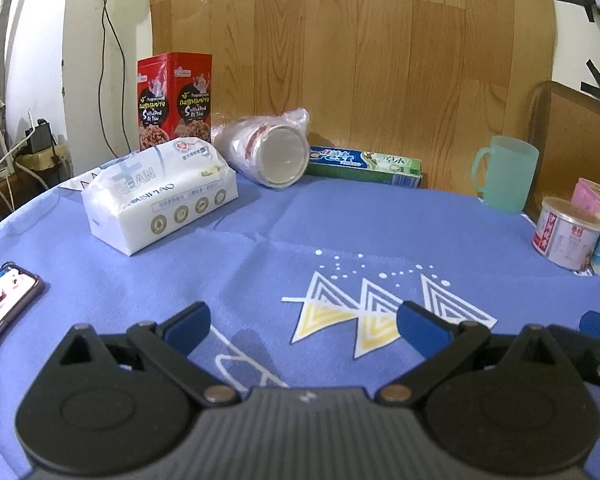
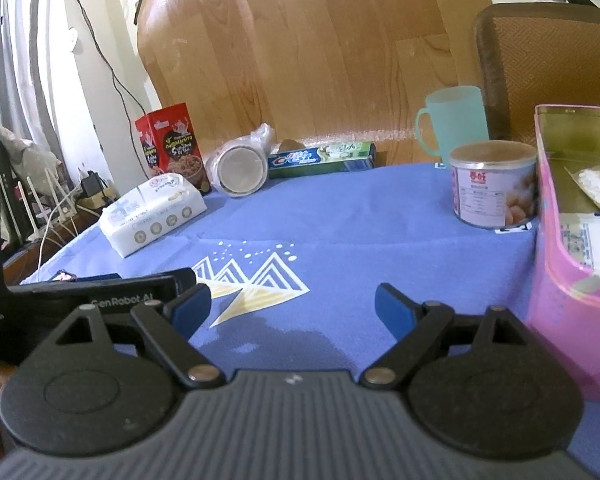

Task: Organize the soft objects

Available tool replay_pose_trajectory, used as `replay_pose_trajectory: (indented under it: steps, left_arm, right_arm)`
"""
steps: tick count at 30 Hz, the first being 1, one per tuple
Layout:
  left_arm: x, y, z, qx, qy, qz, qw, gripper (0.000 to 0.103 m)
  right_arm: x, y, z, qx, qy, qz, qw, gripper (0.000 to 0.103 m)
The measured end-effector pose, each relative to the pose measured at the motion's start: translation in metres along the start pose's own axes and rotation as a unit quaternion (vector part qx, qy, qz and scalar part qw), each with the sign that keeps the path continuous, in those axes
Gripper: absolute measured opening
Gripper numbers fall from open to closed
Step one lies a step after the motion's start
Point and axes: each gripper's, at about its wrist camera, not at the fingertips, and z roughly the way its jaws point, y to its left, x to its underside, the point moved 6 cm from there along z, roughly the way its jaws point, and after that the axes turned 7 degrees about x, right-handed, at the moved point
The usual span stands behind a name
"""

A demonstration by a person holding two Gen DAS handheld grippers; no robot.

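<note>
The tissue pack (image 1: 160,196) lies flat on the blue tablecloth (image 1: 340,220), well ahead and left of both claws; its long axis runs diagonally, one short end toward the cameras, the other toward the red snack box (image 1: 175,98) just behind it. Just right of the pack lies a bagged stack of cups (image 1: 268,150), then a toothpaste box (image 1: 364,164). The left gripper (image 1: 302,322) and right gripper (image 2: 292,304) both gape wide, holding nothing. The pack probably dents easily: a pinch across its slick wrapper could slip or nudge the cups. The pink box (image 2: 572,240), far right of the pack, may be its destination.
</note>
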Motion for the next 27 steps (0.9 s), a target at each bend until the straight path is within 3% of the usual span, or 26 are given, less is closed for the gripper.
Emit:
replay_pose_trajectory:
  steps: [27]
  left_arm:
    - [-0.0001, -0.0021, -0.0004, 0.003, 0.002, 0.01, 0.9999, 0.103]
  right_arm:
    - [-0.0006, -0.0006, -0.0009, 0.006, 0.001, -0.002, 1.0, 0.092]
